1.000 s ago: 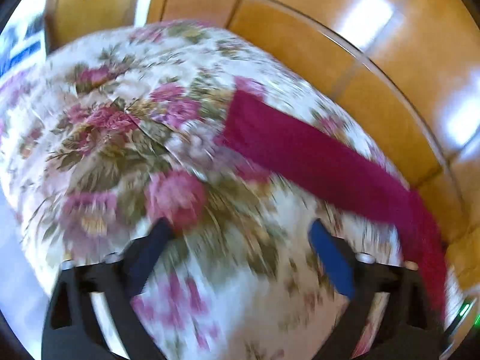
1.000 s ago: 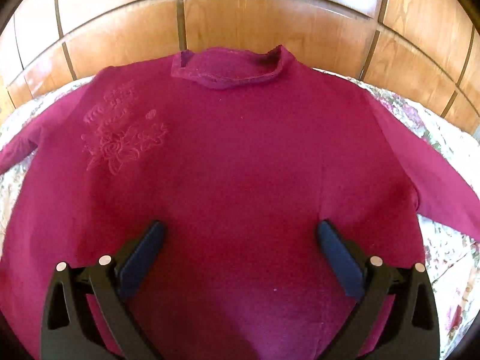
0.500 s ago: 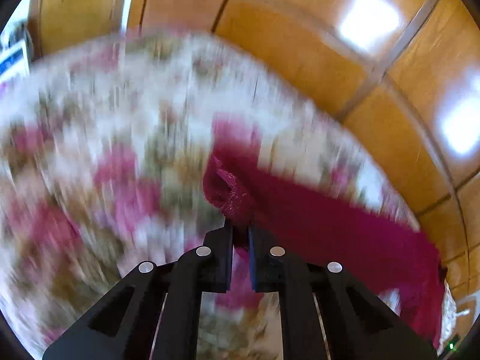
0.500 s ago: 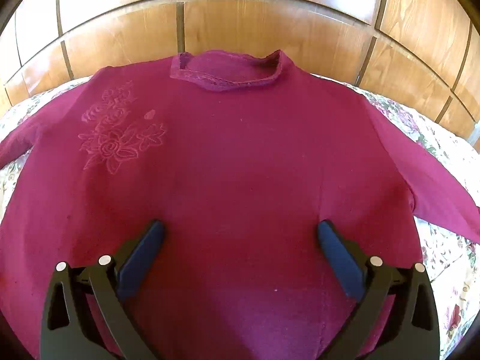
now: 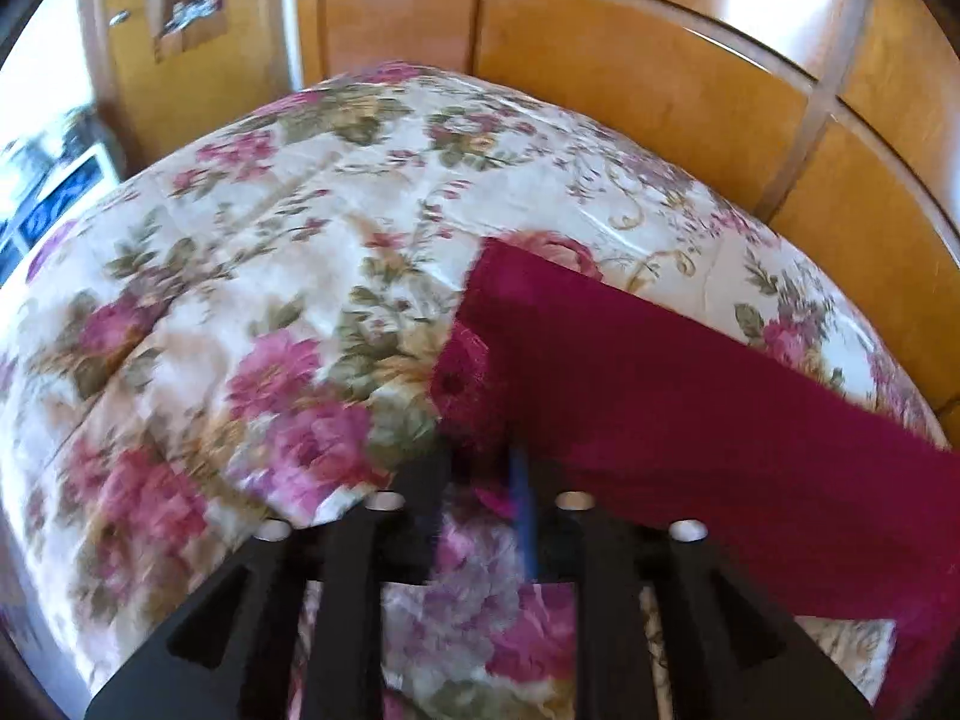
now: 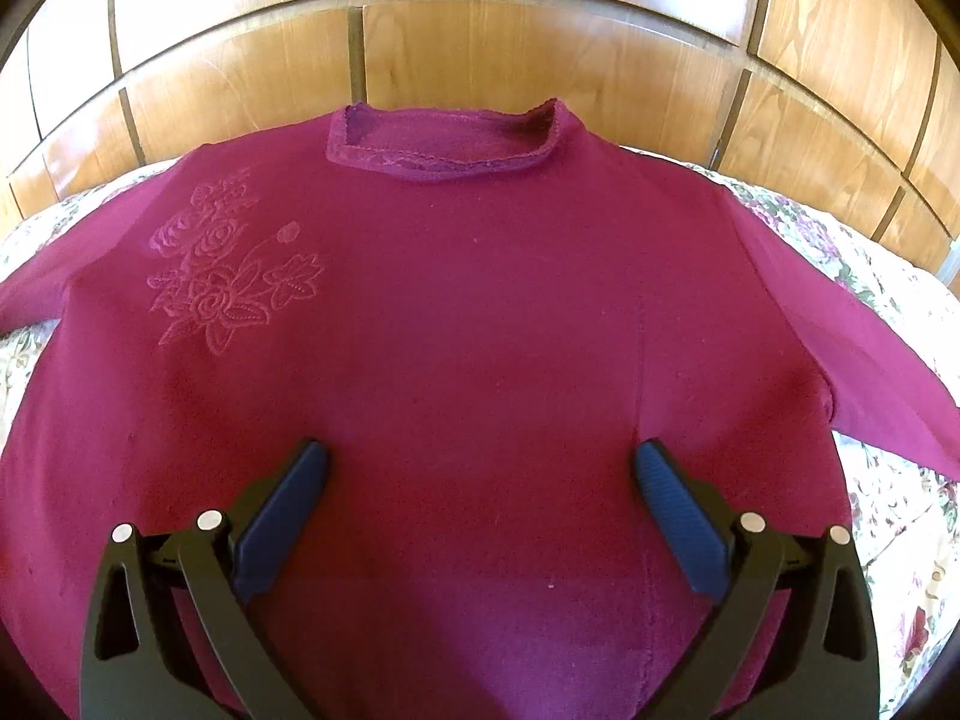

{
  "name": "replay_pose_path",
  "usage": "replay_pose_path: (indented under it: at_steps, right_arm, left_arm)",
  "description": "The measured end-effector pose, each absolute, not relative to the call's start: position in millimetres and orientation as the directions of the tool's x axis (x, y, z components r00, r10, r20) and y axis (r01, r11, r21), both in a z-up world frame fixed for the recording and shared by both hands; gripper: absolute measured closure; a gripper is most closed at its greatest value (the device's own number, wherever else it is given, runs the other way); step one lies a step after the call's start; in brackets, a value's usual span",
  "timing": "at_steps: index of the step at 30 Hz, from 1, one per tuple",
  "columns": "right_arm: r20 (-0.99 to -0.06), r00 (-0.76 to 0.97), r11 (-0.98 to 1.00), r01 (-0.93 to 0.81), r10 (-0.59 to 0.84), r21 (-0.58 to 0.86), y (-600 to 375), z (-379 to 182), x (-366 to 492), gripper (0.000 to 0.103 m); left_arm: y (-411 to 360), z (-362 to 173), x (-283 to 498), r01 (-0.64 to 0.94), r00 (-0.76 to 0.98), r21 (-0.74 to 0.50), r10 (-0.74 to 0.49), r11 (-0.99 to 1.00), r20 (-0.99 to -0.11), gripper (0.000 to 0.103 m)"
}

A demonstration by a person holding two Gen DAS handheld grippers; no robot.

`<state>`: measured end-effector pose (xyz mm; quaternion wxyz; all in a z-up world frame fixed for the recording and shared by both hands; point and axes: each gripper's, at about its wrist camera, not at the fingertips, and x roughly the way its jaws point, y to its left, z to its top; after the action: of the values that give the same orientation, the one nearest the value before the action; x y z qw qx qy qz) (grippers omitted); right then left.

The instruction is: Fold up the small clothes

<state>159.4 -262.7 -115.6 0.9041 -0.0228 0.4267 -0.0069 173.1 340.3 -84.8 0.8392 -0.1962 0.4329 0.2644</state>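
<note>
Right wrist: sweater (image 6: 468, 330) collar-up, lengthwise.

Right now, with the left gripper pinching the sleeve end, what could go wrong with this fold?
1. The left gripper seems to pinch only the edge of the cuff, so the sleeve may slip out when pulled.
2. The right gripper is open above the sweater and pins nothing, so the body may drag across the bedspread.
3. The other sleeve lies spread out, so the fold may end lopsided.
</note>
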Motion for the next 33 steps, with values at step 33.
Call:
replay_pose_path:
  at_steps: [33]
  right_arm:
    - [-0.777, 0.608, 0.981, -0.011, 0.161, 0.195, -300.4, -102.4, 154.4, 0.002]
  left_arm:
    - [1.2, -91.5, 6.1, 0.093, 0.648, -0.164, -0.184, 0.982, -0.739, 0.066]
